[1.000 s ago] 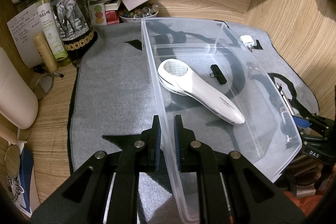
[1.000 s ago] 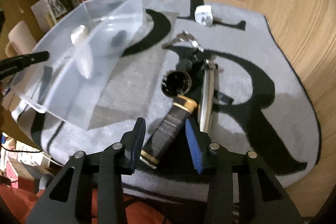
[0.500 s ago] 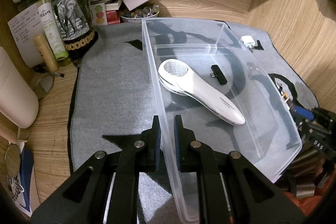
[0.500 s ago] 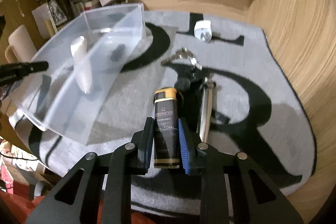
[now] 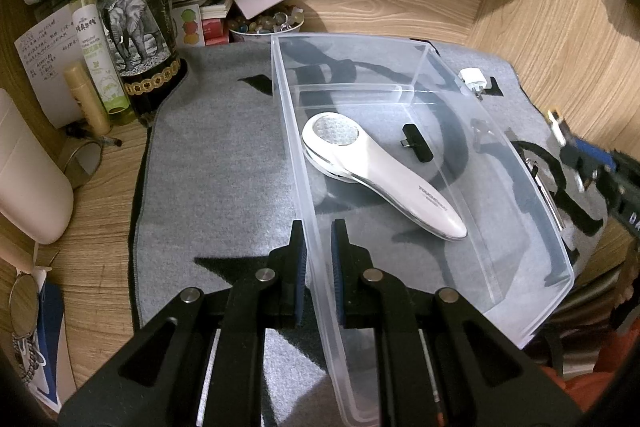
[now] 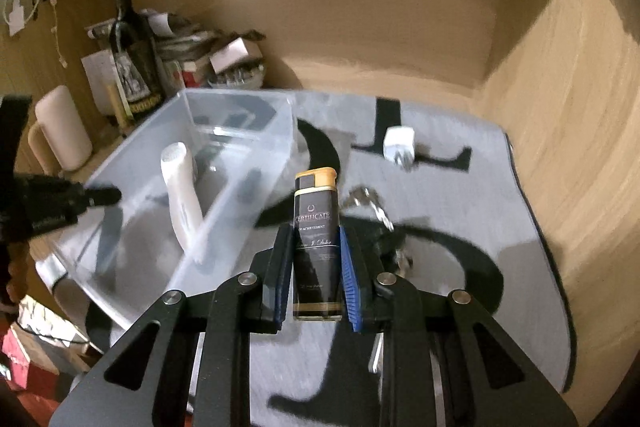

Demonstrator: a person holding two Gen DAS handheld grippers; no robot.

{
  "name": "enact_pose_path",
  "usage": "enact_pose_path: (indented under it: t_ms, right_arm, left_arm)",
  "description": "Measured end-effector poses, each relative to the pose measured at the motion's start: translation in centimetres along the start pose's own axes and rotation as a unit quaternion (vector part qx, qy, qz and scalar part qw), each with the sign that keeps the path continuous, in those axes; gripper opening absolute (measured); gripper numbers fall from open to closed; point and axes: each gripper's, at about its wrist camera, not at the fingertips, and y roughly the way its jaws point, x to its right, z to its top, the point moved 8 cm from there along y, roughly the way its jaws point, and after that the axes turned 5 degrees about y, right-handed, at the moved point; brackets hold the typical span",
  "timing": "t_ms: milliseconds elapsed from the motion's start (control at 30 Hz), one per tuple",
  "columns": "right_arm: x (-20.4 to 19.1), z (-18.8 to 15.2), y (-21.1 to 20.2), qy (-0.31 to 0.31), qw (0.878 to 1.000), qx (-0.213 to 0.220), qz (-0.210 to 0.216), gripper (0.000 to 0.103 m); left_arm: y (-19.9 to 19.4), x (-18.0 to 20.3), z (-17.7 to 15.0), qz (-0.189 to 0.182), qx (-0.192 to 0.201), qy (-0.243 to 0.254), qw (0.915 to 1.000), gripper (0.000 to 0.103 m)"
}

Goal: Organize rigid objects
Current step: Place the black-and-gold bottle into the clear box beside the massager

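A clear plastic bin [image 5: 472, 267] lies on the grey mat; it also shows in the right wrist view [image 6: 224, 183]. It holds a white handheld device [image 5: 380, 171] and a small black adapter [image 5: 416, 147]. My left gripper [image 5: 319, 247] is shut on the bin's left wall. My right gripper [image 6: 314, 247] is shut on a black and gold lighter [image 6: 316, 227], lifted above the mat to the right of the bin. Keys [image 6: 368, 201] and a white plug [image 6: 400, 145] lie on the mat.
A wine bottle [image 5: 132, 11], a green spray bottle [image 5: 96, 43], papers and a bowl of small items [image 5: 266, 25] crowd the back left. A white cylinder [image 5: 28, 179] lies at the left. Wooden walls close the back and right.
My right gripper closed on the lighter and raised it off the mat. The left gripper kept its hold on the bin wall.
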Motion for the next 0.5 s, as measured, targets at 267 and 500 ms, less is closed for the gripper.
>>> enact_pose_path:
  t_ms: [267, 500]
  right_arm:
    - [-2.2, 3.7, 0.5, -0.017, 0.999, 0.032, 0.04, 0.021]
    - [-5.3, 5.5, 2.2, -0.05, 0.995, 0.033, 0.08, 0.021]
  left_arm:
    - [0.1, 0.0, -0.1, 0.0, -0.002, -0.006, 1.0, 0.011]
    - [0.1, 0.1, -0.1, 0.0, -0.004, -0.011, 0.9999, 0.011]
